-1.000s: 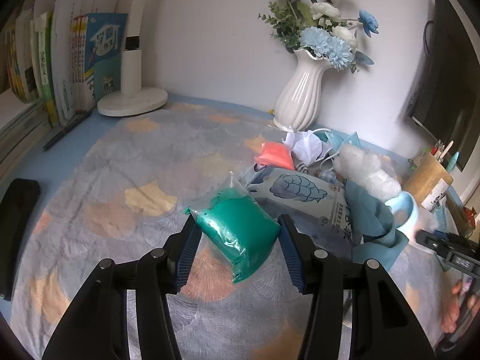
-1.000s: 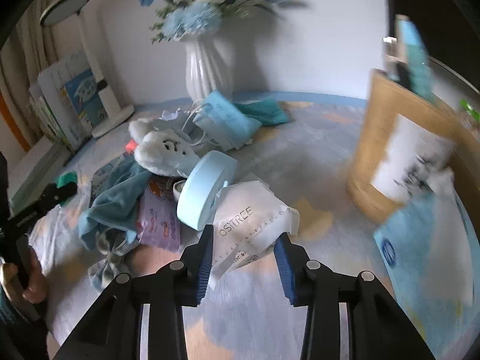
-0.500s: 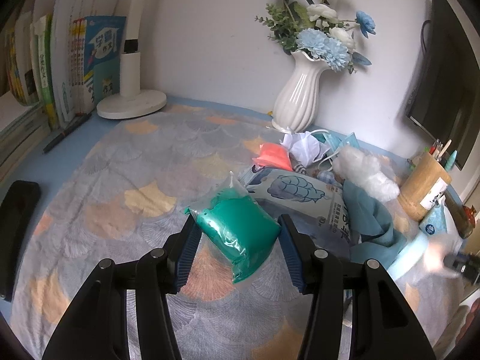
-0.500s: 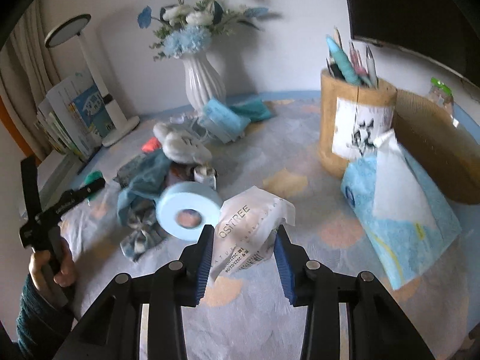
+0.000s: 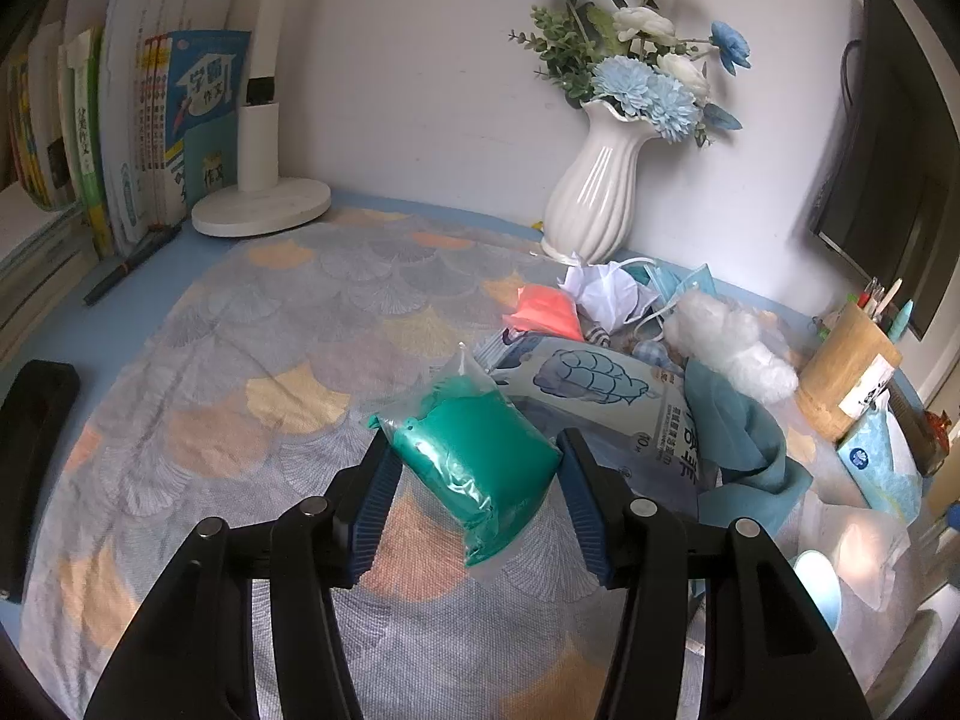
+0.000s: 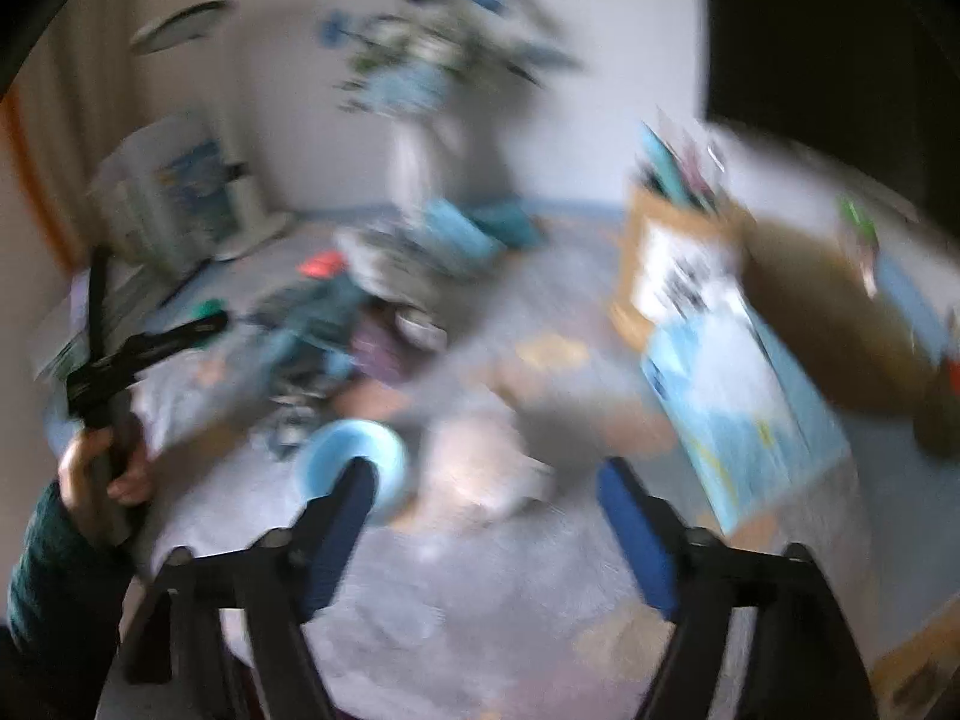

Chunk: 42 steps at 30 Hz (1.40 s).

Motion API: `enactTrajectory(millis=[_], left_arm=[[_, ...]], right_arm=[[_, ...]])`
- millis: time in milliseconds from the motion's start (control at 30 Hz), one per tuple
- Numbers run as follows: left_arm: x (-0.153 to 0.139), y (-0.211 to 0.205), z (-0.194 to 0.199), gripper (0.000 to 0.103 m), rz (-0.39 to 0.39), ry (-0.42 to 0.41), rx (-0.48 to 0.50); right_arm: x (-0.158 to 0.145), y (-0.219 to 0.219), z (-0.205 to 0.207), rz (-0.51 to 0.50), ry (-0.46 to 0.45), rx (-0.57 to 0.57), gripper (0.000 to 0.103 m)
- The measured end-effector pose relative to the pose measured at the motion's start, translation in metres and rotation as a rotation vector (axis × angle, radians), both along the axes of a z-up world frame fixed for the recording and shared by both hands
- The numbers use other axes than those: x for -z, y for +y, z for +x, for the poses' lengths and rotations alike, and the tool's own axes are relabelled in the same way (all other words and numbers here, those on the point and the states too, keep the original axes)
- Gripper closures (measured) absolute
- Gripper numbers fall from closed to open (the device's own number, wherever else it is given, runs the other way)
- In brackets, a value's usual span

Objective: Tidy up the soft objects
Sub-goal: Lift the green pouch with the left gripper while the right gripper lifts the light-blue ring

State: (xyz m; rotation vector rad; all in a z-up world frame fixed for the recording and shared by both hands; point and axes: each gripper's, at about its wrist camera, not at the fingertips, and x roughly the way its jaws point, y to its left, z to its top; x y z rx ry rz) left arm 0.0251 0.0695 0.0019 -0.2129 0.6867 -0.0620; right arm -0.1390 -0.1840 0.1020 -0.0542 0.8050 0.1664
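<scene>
My left gripper (image 5: 474, 450) is shut on a green soft bag (image 5: 480, 480) in clear plastic, held just above the patterned tablecloth (image 5: 240, 360). Behind it lies a pile: a wipes pack (image 5: 600, 384), an orange bag (image 5: 546, 312), a white plush (image 5: 726, 336) and a teal cloth (image 5: 738, 444). The right wrist view is blurred by motion. My right gripper (image 6: 486, 474) has its jaws opening, wide apart. A white packet (image 6: 480, 468) lies on the cloth below the gap, clear of both pads. A light blue tape roll (image 6: 354, 456) rests by the left finger.
A white vase (image 5: 600, 198) with flowers, a lamp base (image 5: 261, 210) and standing books (image 5: 120, 120) line the back. A wooden pen holder (image 5: 846, 372) and a blue tissue pack (image 6: 738, 408) stand at the right. A black object (image 5: 30, 438) lies at the left edge.
My right gripper opened and let go of the white packet, which now lies on the cloth; that gripper pulled back and up. The left gripper and green bag stayed put.
</scene>
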Motion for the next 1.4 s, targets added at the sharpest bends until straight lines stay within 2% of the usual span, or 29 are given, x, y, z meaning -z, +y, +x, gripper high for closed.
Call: enactTrajectory(millis=[33, 133, 200, 267, 367, 433, 567, 667, 800, 933, 1000, 1033, 1133, 1267, 1400], left_arm=[[0.000, -0.001, 0.000, 0.053, 0.004, -0.001, 0.001], [0.000, -0.003, -0.001, 0.051, 0.017, -0.006, 0.002], [-0.001, -0.003, -0.002, 0.051, 0.018, -0.008, 0.003], [-0.001, -0.003, -0.002, 0.051, 0.015, -0.009, 0.004], [0.000, -0.003, -0.002, 0.051, 0.014, -0.008, 0.007], [-0.001, -0.003, -0.002, 0.051, 0.014, -0.008, 0.009], [0.000, -0.003, -0.002, 0.051, 0.013, -0.009, 0.008], [0.000, -0.003, -0.002, 0.051, 0.013, -0.008, 0.009], [-0.001, -0.004, -0.002, 0.051, 0.017, -0.005, 0.011], [-0.001, -0.005, -0.002, 0.051, 0.019, -0.004, 0.011], [-0.001, -0.005, -0.002, 0.051, 0.021, -0.004, 0.010], [-0.001, -0.004, -0.002, 0.051, 0.022, -0.003, 0.010], [-0.001, -0.006, -0.002, 0.051, 0.028, -0.002, 0.009], [-0.002, -0.008, -0.003, 0.051, 0.044, -0.007, 0.007], [-0.010, -0.015, -0.016, 0.053, 0.078, -0.068, 0.008]], right_arm=[[-0.002, 0.010, -0.003, -0.004, -0.007, -0.041, 0.015], [0.009, 0.045, -0.007, 0.018, 0.039, -0.179, 0.015], [0.027, 0.062, -0.003, 0.006, 0.094, -0.215, 0.015], [0.052, 0.070, 0.008, -0.040, 0.142, -0.203, 0.016], [0.070, 0.062, 0.026, -0.015, 0.186, -0.173, 0.019], [0.076, 0.052, 0.037, 0.018, 0.180, -0.165, 0.019], [0.083, 0.043, 0.062, 0.010, 0.176, -0.146, 0.019], [0.082, 0.047, 0.071, 0.016, 0.171, -0.156, 0.019], [0.081, 0.060, 0.059, 0.016, 0.167, -0.197, 0.019], [0.092, 0.065, 0.057, -0.011, 0.174, -0.169, 0.020], [0.092, 0.067, 0.060, -0.016, 0.149, -0.147, 0.027], [0.091, 0.067, 0.062, -0.017, 0.143, -0.138, 0.039], [0.088, 0.065, 0.062, 0.008, 0.132, -0.136, 0.040], [0.076, 0.065, 0.050, 0.030, 0.098, -0.157, 0.040], [0.049, 0.054, 0.041, 0.047, 0.025, -0.141, 0.040]])
